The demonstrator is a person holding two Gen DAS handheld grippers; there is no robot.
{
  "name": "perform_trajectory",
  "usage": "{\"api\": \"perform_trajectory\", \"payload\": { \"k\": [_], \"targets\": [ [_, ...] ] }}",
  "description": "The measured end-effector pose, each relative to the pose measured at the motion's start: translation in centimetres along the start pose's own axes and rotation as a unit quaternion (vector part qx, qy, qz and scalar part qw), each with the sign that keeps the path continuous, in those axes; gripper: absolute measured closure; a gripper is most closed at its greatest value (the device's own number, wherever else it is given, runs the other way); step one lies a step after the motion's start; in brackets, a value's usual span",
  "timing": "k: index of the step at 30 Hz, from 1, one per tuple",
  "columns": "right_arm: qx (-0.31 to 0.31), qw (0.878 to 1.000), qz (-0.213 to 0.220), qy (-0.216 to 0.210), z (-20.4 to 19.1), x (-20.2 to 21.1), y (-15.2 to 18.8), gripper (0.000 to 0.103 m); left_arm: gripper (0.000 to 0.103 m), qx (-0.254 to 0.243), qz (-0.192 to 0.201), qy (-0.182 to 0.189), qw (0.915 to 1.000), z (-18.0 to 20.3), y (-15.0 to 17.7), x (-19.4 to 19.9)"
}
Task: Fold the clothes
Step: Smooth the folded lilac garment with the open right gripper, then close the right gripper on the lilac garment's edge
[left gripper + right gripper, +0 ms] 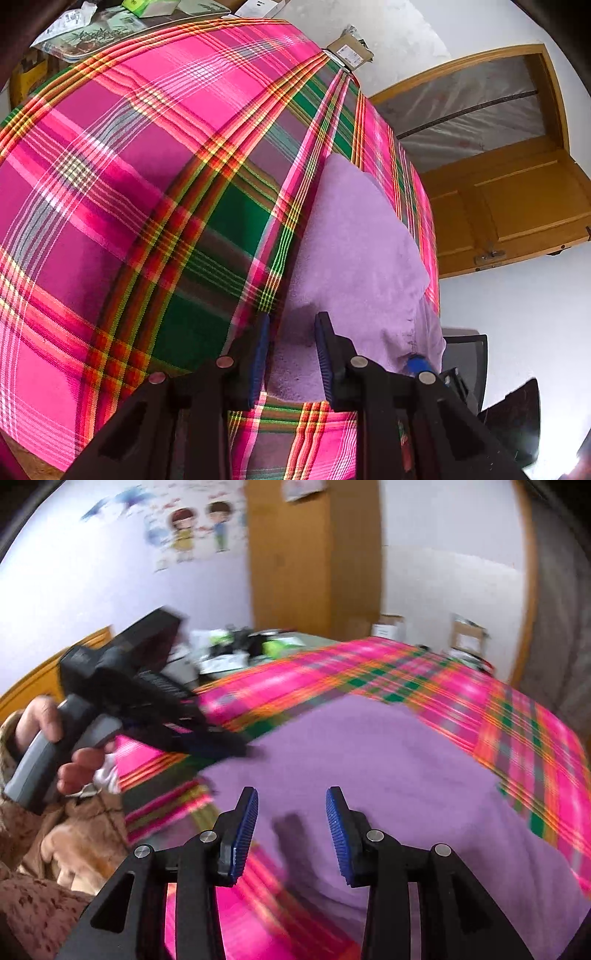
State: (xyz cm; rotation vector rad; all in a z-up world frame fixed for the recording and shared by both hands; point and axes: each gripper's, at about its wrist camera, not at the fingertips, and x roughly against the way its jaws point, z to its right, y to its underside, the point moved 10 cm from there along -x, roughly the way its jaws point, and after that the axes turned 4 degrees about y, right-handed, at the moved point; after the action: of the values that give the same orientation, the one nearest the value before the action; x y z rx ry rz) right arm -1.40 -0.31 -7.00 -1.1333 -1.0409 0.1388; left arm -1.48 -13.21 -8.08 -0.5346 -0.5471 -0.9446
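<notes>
Lilac garment (pixel 369 775): flat on plaid cloth (pixel 129 184), its near edge under my left gripper (pixel 291 347), whose jaws stand part open with fabric between; grip unclear. My right gripper (pixel 291 823): open, empty, above the garment. Bare plaid ahead and left.

Both my grippers are black plastic linkages with round silver pivot screws and ribbed blue pads (pixel 243 834). Left gripper (pixel 255 751) has a boxy black body on a grey pistol handle (pixel 33 771). My left hand (pixel 55 738) comes out of a fuzzy brown patterned sleeve (pixel 40 897).
</notes>
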Motion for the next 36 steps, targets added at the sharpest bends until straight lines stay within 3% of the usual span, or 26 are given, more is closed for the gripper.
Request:
{"api": "perform_trajectory", "payload": {
  "k": [4,7,14,22,30,36],
  "targets": [
    [0.044,0.999,0.005,-0.015,-3.6,-1.8,-0.7,0.059,0.077,0.004,0.005,-0.001,1.0,-0.3,-0.3,0.4],
    [0.073,0.997,-0.007,-0.008,-5.2,-3.0,-0.5,0.041,0.077,0.005,0.007,0.001,1.0,-0.5,-0.5,0.7],
    [0.104,0.993,-0.054,0.026,-5.8,-5.3,0.4,0.041,0.077,0.013,0.006,0.005,0.9999,-1.0,-1.0,0.6],
    [0.09,0.992,-0.078,0.028,-7.1,-7.3,0.0,0.041,0.077,0.012,0.004,0.006,0.9999,-0.9,-1.3,0.4],
    [0.081,0.992,-0.091,0.034,-6.6,-7.7,0.5,0.041,0.077,0.008,0.001,0.007,0.9999,-0.3,-2.2,-0.2],
    [0.097,0.99,-0.087,0.059,-6.4,-7.6,0.5,0.062,0.072,0.003,-0.01,0.008,0.9999,0.0,-2.7,-1.2]
  ]
}}
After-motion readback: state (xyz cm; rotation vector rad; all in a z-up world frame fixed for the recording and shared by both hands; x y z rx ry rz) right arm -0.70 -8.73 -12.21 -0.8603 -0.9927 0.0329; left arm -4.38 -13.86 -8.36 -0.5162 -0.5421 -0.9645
